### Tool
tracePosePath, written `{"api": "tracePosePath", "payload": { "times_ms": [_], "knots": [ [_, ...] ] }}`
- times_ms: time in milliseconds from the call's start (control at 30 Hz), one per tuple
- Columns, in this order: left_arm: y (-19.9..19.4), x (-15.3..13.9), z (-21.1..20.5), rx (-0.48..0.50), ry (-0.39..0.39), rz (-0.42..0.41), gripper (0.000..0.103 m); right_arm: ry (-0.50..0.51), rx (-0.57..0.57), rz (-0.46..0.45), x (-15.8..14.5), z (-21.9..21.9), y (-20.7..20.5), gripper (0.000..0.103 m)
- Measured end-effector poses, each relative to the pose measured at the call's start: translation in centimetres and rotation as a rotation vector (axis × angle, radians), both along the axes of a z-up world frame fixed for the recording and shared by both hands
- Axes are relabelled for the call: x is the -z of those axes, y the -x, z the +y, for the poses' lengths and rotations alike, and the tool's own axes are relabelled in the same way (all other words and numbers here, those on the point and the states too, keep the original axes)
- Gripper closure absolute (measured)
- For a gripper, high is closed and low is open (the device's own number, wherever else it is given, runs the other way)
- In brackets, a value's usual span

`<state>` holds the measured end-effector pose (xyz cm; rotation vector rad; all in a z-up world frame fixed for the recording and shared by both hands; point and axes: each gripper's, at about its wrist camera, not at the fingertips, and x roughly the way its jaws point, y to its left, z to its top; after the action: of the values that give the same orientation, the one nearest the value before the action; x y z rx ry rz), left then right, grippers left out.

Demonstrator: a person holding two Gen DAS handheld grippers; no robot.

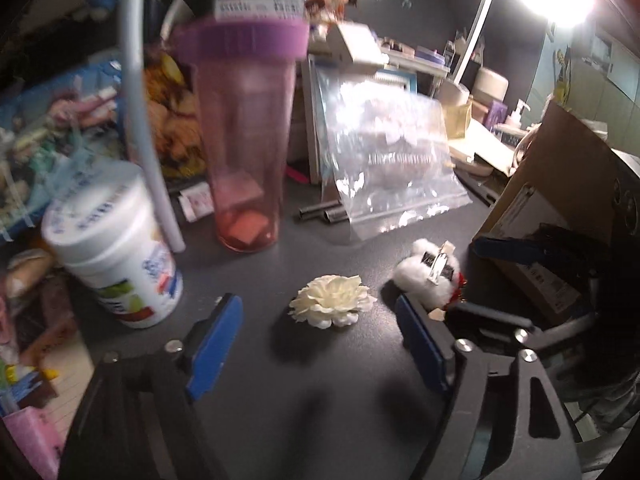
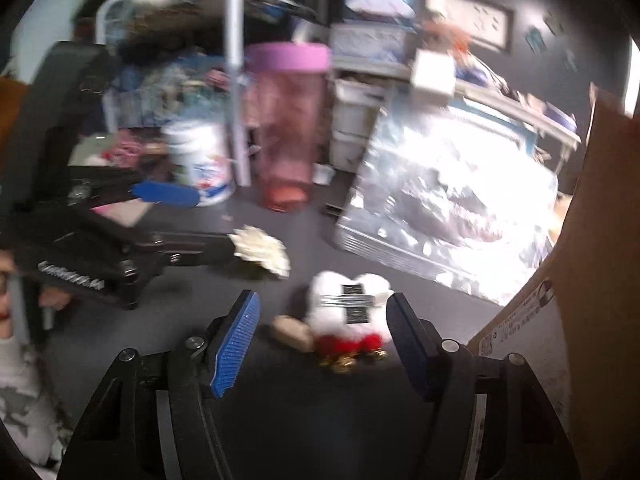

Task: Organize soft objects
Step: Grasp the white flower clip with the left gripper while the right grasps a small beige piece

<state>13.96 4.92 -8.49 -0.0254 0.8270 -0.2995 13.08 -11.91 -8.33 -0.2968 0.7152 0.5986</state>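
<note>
A cream fabric flower [image 1: 333, 306] lies on the dark desk, just ahead of my open left gripper [image 1: 320, 312], between its blue pads. A white fluffy hair clip with a metal clasp and red pompoms [image 1: 430, 270] lies to its right. In the right wrist view my open right gripper [image 2: 322, 312] has this fluffy clip [image 2: 352, 306] between its pads, and the flower [image 2: 262, 252] lies left, by the left gripper's fingertip [image 2: 168, 194]. A clear zip bag [image 1: 394, 164] holding white soft items leans behind; it also shows in the right wrist view [image 2: 452, 196].
A pink tumbler with a purple lid [image 1: 244, 132] and a white tub [image 1: 116, 248] stand at the back left. A cardboard box [image 1: 560, 184] stands at the right, also seen in the right wrist view [image 2: 600, 280]. Clutter fills the left shelf.
</note>
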Motion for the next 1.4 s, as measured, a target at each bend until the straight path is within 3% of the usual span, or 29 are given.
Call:
{"api": "tracePosePath", "payload": {
  "times_ms": [167,333,500,700,867,967,1100,1233,1300,1400],
  "knots": [
    [-1.8,1.6,-1.0,0.047,0.001,0.043,0.045,0.028,0.033,-0.009,0.8,0.1,-1.6,0.040],
    [-2.4,2.3,-1.5,0.046,-0.046,0.049,0.075,0.047,0.043,0.045,1.4,0.1,-3.3,0.040],
    [-1.8,2.2,-1.4,0.064,-0.042,0.036,0.076,0.030,0.043,0.112,2.1,0.0,-4.2,0.040],
    [0.1,1.3,-0.8,0.068,-0.031,0.006,0.077,-0.016,0.039,0.102,1.3,-0.4,-3.1,0.040],
    [1.1,1.3,0.3,0.050,-0.019,0.003,0.077,-0.062,-0.035,0.099,0.1,-0.2,-1.1,0.040],
    [1.4,1.5,0.6,0.038,-0.021,0.004,0.077,-0.055,-0.081,0.105,0.1,0.5,-0.3,0.055],
    [1.8,1.8,0.9,0.039,-0.007,0.008,0.077,-0.039,-0.108,0.153,1.1,1.3,-0.3,0.066],
    [2.1,1.9,1.4,0.036,0.005,0.007,0.077,-0.007,-0.103,0.156,1.8,1.7,-0.7,0.068],
    [2.5,1.8,1.5,0.036,0.009,0.002,0.077,-0.004,-0.111,0.165,1.8,1.9,-0.6,0.079],
    [2.8,1.7,1.8,0.032,0.007,0.000,0.077,-0.001,-0.141,0.174,1.6,2.0,-0.1,0.080]
  ]
}}
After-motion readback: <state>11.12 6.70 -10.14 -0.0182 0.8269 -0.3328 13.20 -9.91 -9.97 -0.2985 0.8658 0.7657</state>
